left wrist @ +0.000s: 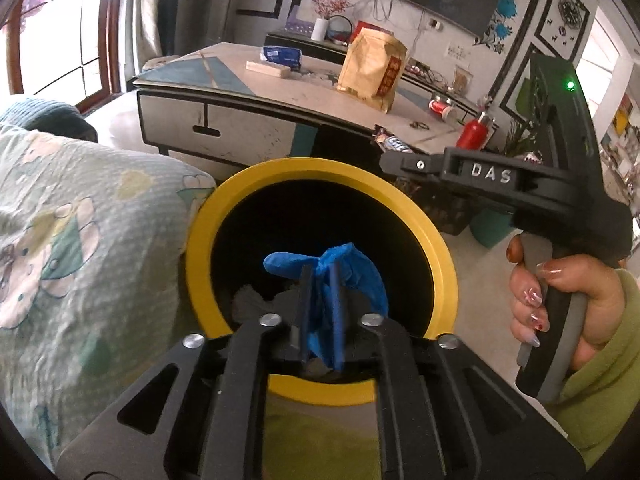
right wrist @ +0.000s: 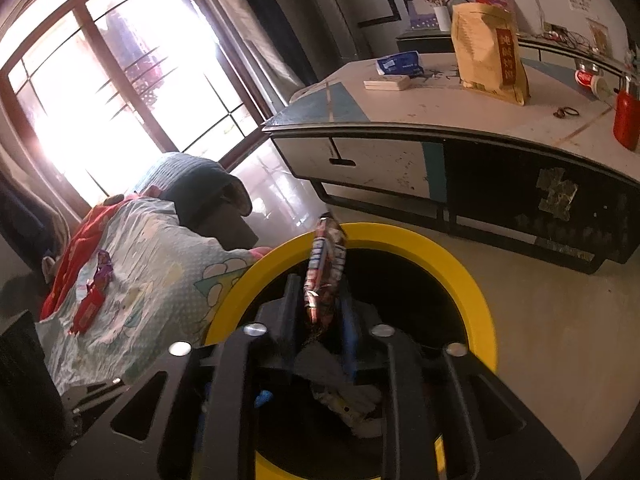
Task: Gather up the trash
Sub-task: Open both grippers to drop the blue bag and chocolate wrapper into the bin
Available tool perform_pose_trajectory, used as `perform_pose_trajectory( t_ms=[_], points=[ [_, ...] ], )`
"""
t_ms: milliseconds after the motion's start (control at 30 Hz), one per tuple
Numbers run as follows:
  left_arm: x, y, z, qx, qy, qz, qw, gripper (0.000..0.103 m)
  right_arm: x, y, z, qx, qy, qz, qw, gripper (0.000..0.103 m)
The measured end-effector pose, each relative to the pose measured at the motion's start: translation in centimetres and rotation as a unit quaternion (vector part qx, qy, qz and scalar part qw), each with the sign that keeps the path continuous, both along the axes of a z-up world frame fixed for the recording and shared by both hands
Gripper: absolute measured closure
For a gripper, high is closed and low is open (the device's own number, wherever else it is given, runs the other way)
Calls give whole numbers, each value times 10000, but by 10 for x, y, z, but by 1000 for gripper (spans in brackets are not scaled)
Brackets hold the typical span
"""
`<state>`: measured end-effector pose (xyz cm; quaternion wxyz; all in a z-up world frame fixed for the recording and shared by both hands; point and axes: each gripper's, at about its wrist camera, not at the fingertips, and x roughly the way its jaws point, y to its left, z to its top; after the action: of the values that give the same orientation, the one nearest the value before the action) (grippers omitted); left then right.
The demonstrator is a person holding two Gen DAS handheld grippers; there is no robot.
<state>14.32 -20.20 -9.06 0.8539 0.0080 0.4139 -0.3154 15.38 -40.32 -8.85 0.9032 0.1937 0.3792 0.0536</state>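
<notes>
- While both grippers hang over the yellow-rimmed bin [left wrist: 440, 248], some trash already lies at its bottom.
- Left gripper [left wrist: 320, 312]: jaws narrowly parted with a blue glove [left wrist: 352, 268] between them, over the bin mouth; whether the pads press it I cannot tell.
- Right gripper [right wrist: 318, 312]: jaws spread, a wrapper [right wrist: 324, 272] hanging loose between them above the bin.
- Left to do, I judge: both drops, then the wrappers on the bedding [right wrist: 96, 280].

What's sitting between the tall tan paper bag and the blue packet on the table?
A flat pale rectangular box lies between tan bag and blue packet, clearest in right wrist view.
</notes>
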Motion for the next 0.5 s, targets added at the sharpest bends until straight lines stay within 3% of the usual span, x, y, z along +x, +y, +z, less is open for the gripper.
perform_pose_trajectory(
  t_ms=[67,200,300,500],
  points=[
    [3,-2,0,-32,15,29,10000,74,0,-4,0,30,-23,-61,10000,64],
    [2,2,5,-153,-57,98,9998,52,0,-10,0,109,-47,-92,9999,55],
    [1,8,9,-250,-89,207,9994,37,0,-9,-1,126,-30,-41,9999,54],
    [-5,21,19,-396,-218,408,9981,26,0,-4,1,67,-41,7,10000,53]
  ],
)
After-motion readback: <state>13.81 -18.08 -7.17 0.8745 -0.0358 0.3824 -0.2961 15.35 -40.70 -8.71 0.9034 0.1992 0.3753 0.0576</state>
